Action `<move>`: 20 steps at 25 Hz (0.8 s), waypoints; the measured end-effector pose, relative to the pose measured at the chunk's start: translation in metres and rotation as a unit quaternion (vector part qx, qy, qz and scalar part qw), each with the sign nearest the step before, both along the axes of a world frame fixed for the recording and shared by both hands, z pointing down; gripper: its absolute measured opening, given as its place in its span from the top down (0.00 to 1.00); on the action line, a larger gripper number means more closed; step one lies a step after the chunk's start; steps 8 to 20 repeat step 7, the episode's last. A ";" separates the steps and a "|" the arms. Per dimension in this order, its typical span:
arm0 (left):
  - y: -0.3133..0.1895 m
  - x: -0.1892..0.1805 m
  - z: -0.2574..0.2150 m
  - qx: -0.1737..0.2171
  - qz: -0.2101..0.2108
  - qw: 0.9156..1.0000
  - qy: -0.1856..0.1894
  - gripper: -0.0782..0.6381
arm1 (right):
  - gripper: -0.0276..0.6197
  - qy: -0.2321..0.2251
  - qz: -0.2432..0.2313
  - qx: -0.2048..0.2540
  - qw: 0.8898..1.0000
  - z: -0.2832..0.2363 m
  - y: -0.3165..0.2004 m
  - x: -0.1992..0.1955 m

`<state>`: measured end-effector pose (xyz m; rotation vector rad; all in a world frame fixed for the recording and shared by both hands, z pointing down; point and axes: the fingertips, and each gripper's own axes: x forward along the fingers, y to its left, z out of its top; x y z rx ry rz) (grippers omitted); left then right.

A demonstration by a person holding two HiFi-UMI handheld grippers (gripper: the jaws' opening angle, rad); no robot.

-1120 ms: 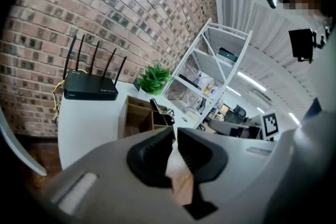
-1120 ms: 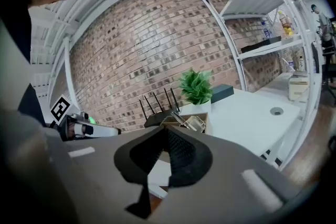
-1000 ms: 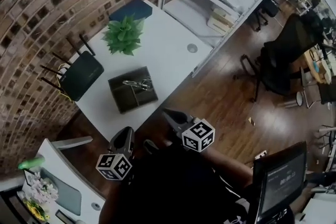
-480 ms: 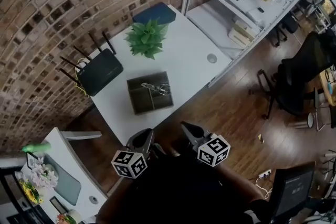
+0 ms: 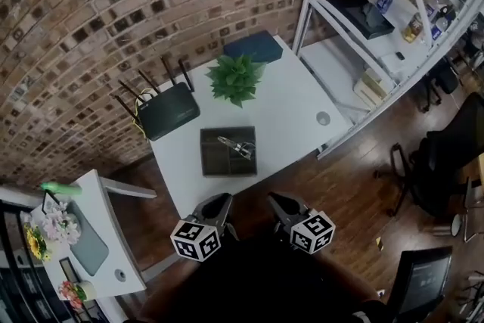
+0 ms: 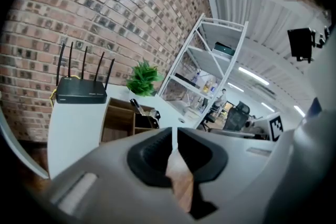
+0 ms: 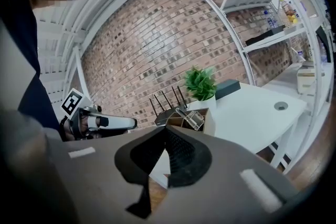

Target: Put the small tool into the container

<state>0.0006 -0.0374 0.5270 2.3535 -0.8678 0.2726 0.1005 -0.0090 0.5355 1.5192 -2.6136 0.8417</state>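
A dark square container (image 5: pixel 227 153) sits on the white table (image 5: pixel 287 113). A small silvery tool (image 5: pixel 238 147) lies across its compartments, and it also shows in the left gripper view, small tool (image 6: pixel 138 108), and the right gripper view, small tool (image 7: pixel 189 115). Both grippers hang close to the person's body, short of the table's near edge. My left gripper (image 5: pixel 221 202) is shut and empty, its jaws (image 6: pixel 174 131) meeting. My right gripper (image 5: pixel 277 201) is also shut with nothing between its jaws (image 7: pixel 165 131).
On the table behind the container stand a green plant (image 5: pixel 236 78), a black router (image 5: pixel 168 113) with antennas and a dark blue book (image 5: pixel 253 47). A white shelf rack (image 5: pixel 378 19) borders the table's right. A small white side desk (image 5: pixel 83 238) lies at lower left. Brick wall behind.
The head view has swung, so the table and container now sit nearer the middle of the picture. Both grippers stay shut and empty in front of the body.
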 end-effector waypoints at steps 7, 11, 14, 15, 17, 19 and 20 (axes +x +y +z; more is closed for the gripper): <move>0.009 0.021 -0.004 0.000 -0.010 1.000 -0.005 0.85 | 0.94 0.002 -0.003 -0.004 1.000 0.000 0.009 0.028; 0.009 0.021 -0.004 0.000 -0.010 1.000 -0.005 0.85 | 0.94 0.002 -0.003 -0.004 1.000 0.000 0.009 0.028; 0.009 0.021 -0.004 0.000 -0.010 1.000 -0.005 0.85 | 0.94 0.002 -0.003 -0.004 1.000 0.000 0.009 0.028; 0.009 0.021 -0.004 0.000 -0.010 1.000 -0.005 0.85 | 0.94 0.002 -0.003 -0.004 1.000 0.000 0.009 0.028; 0.009 0.021 -0.004 0.000 -0.010 1.000 -0.005 0.85 | 0.94 0.002 -0.003 -0.004 1.000 0.000 0.009 0.028; 0.009 0.021 -0.004 0.000 -0.010 1.000 -0.005 0.85 | 0.94 0.002 -0.003 -0.004 1.000 0.000 0.009 0.028; 0.009 0.021 -0.004 0.000 -0.010 1.000 -0.005 0.85 | 0.94 0.002 -0.003 -0.004 1.000 0.000 0.009 0.028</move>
